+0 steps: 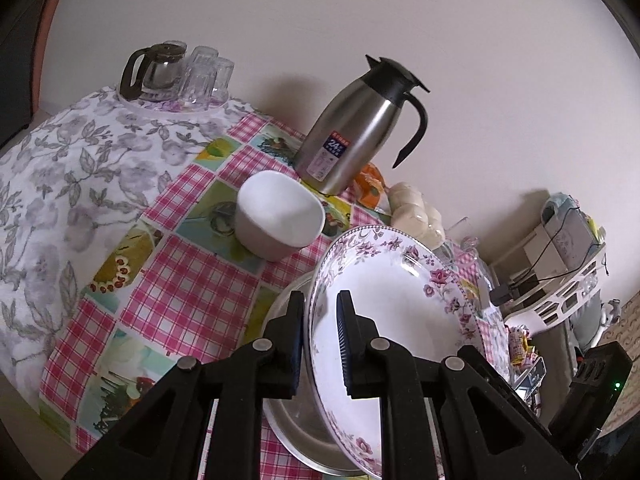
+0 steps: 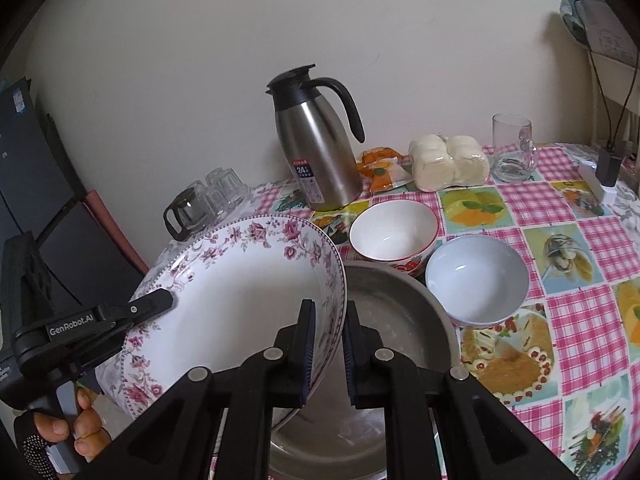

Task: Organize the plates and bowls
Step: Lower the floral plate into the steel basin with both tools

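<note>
Left wrist view: the left gripper (image 1: 320,320) is closed tight on the rim of the plate (image 1: 400,300), one finger behind the rim and one on the white inner face. The plate, white with a pink flower border, is tilted up on edge above a metal pan (image 1: 292,412) that lies on the table (image 1: 192,280). The table wears a pink checked cloth with fruit pictures; a grey flowered cloth (image 1: 60,200) covers its left part. A white bowl (image 1: 278,216) stands on the checks beyond the plate. Behind it stands a steel jug (image 1: 360,128) with a black lid and handle, by the wall. At the far left corner sit a glass pot (image 1: 154,70) and upturned glasses (image 1: 208,76). A pack of buns (image 1: 416,212) shows past the plate's upper rim.

Right wrist view: the right gripper (image 2: 328,340) is clamped on the opposite rim of the same plate (image 2: 240,300), which is held slanted over the pan (image 2: 396,300). At the left, the left gripper (image 2: 154,306) pinches the far rim, with a person's hand (image 2: 80,432) on its handle. Just beyond the pan stand a white bowl with a red pattern (image 2: 394,236) and a pale blue bowl (image 2: 478,280), side by side and near each other. The jug (image 2: 320,148), buns (image 2: 448,162) and an orange packet (image 2: 380,170) line the wall; a glass mug (image 2: 514,148) stands right of the buns. The glass pot (image 2: 186,210) and glasses (image 2: 222,188) sit behind the plate.
</note>
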